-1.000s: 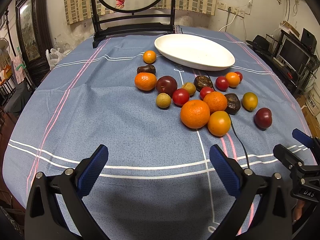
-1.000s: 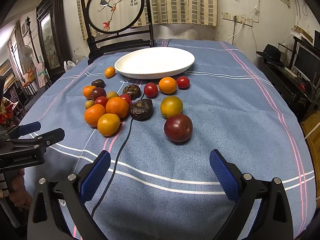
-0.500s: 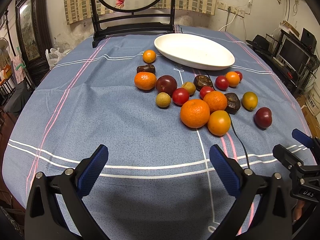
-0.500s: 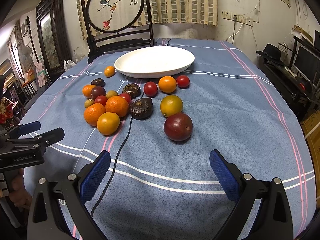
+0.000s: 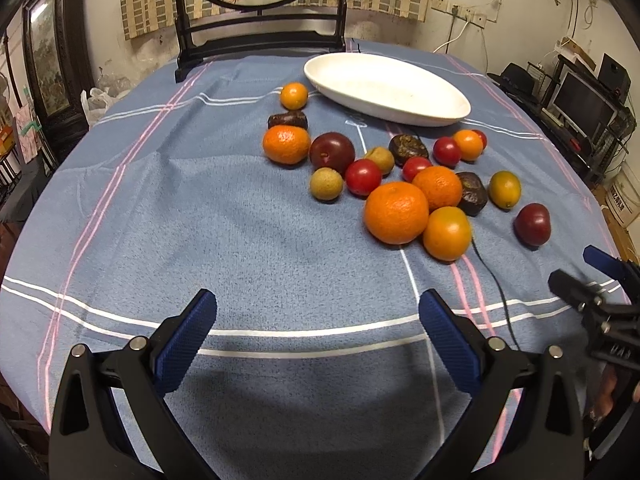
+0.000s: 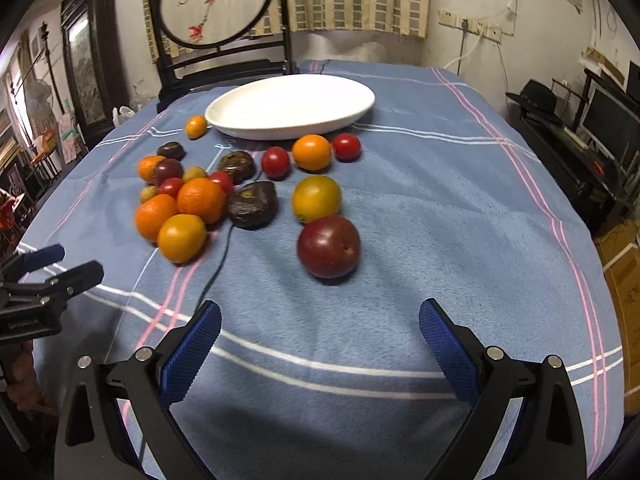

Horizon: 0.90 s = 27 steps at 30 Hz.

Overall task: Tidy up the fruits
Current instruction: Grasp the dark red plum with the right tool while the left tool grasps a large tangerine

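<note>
The right claw (image 6: 320, 336) has moved forward, spread wide and empty, so the round dark-red plum (image 6: 329, 246) now sits nearer between its blue pads; that suggests the first pick. The left claw (image 5: 318, 326) remains gaping, empty, unmoved. Beyond, loose oranges, tomatoes and dark fruits lie unchanged on the blue-clothed counter (image 6: 440, 208). Farthest, the white oval ceramic dish (image 6: 292, 106) holds nothing yet.

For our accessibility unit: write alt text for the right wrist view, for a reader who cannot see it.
Open right gripper hovers over a blue striped tablecloth, facing a dark red plum. Behind it lie oranges, tomatoes and dark fruits, none yet in the white oval dish.
</note>
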Tool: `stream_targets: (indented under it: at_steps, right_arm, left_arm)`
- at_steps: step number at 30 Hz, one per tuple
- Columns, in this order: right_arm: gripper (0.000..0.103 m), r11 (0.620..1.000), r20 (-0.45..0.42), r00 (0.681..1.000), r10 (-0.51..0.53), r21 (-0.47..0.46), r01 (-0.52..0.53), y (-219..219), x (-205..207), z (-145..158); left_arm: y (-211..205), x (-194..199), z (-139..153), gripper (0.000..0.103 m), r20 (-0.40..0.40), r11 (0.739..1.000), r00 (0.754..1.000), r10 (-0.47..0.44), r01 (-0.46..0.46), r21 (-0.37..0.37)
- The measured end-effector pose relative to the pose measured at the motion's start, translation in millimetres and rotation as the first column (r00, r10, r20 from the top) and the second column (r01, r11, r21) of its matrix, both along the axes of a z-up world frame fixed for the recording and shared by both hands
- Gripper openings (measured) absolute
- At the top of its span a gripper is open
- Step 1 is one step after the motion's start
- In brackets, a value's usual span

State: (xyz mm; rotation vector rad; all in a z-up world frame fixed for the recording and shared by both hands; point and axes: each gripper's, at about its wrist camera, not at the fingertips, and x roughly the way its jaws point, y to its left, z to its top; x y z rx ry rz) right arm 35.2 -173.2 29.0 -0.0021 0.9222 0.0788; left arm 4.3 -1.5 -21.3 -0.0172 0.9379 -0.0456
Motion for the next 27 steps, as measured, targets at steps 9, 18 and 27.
stream_targets:
  at_steps: [9, 18, 27]
  right_arm:
    - [0.085, 1.000, -0.101, 0.995, 0.015, -0.010, -0.016, -3, 49, -16]
    - [0.042, 0.995, -0.104, 0.994, 0.040, 0.098, -0.030, -12, 62, -21]
    - [0.042, 0.979, -0.075, 0.994, 0.080, 0.193, -0.064, -18, 41, -21]
  left_arm:
    - [0, 15, -5, 0.099, -0.007, 0.998, 0.998, -0.054, 0.054, -0.014]
    - [2, 36, -11, 0.099, -0.029, 0.997, 0.997, -0.067, 0.066, -0.029]
    - [-10, 53, -15, 0.098, -0.042, 0.993, 0.992, -0.117, 0.116, -0.030]
